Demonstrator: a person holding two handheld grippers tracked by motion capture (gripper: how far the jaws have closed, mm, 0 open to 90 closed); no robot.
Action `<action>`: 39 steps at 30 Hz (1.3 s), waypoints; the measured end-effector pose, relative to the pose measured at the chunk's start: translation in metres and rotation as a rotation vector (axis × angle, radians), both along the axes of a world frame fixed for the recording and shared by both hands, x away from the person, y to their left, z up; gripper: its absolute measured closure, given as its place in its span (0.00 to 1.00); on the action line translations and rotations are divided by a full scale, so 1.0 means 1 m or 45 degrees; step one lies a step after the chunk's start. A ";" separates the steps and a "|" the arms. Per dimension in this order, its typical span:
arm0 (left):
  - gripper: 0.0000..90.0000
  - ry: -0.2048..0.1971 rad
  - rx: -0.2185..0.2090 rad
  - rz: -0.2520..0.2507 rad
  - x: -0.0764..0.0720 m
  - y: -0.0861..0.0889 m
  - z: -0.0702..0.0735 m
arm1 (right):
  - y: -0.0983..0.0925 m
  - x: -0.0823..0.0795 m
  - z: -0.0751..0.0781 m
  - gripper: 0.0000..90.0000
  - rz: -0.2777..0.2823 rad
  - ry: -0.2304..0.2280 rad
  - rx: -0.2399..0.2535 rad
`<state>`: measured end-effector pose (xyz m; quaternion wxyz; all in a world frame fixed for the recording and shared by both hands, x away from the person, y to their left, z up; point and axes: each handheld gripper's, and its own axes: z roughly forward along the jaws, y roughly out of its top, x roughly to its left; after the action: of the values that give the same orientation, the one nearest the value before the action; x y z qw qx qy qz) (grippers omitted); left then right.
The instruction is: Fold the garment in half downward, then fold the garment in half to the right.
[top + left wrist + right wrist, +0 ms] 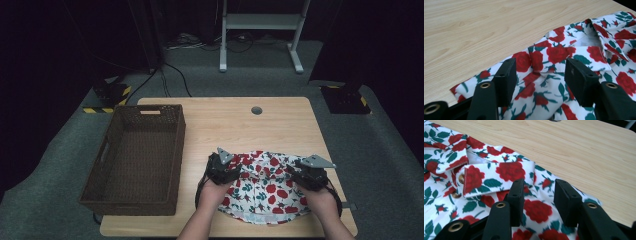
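Jaws of both the left gripper [226,169] and right gripper [306,173] stand apart, gripping nothing, above the rose-print garment [260,192].

garment [262,192]: white, red roses, green leaves | state: folded, collar showing | place: flat, table's near right part

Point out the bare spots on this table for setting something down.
Free: the wood between the basket, the table hole and the far edge, down to the rose-print garment. Crowded: the near right, under the garment and both tongs.
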<state>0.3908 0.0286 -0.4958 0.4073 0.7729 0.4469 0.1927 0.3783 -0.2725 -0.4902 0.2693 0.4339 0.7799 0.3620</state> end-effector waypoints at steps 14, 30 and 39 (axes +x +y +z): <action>0.45 0.094 0.034 0.021 0.025 -0.020 -0.012 | 0.017 0.027 -0.007 0.63 0.014 0.067 -0.001; 0.57 0.159 0.041 -0.001 0.029 -0.029 -0.032 | 0.026 0.040 -0.032 0.63 0.011 0.180 -0.005; 0.79 0.115 0.055 -0.005 0.023 -0.027 -0.036 | 0.031 0.041 -0.038 0.82 0.037 0.197 -0.027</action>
<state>0.4140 0.0017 -0.5314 0.3703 0.7903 0.4589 0.1665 0.4197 -0.2415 -0.5278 0.2074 0.4464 0.8084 0.3228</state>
